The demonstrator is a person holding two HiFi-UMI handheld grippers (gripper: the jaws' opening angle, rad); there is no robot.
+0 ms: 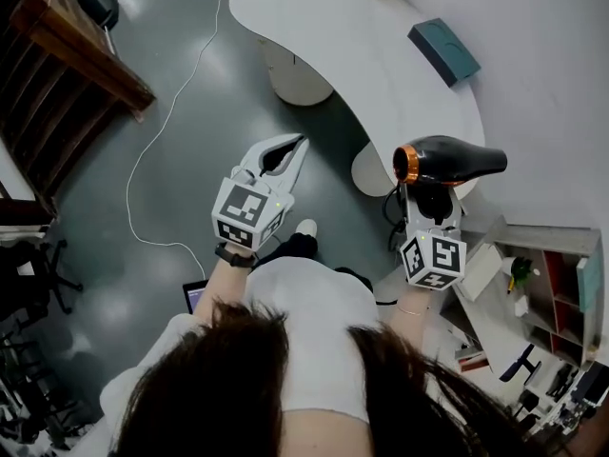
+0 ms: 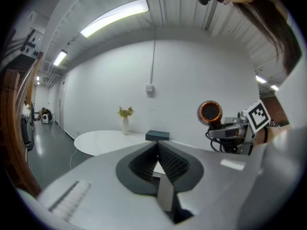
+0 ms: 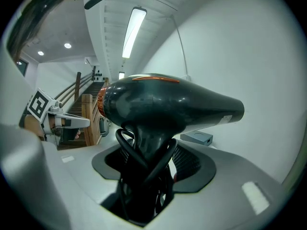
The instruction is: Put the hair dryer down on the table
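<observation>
My hair dryer (image 1: pixel 455 159) is glossy black with an orange ring at its back end. My left tongs (image 1: pixel 298 145) and right tongs (image 1: pixel 433 196) are pale grey with ribbed black pads (image 2: pixel 173 161) and black-and-white chequered cubes (image 1: pixel 245 212). The tabletop (image 1: pixel 381 55) is white and the box (image 1: pixel 444 51) on it is teal.

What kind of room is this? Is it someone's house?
Probably an office or workshop, not a house: long strip lights on the ceiling, a big white curved table on a bare grey floor, and a shelf of supplies.
</observation>
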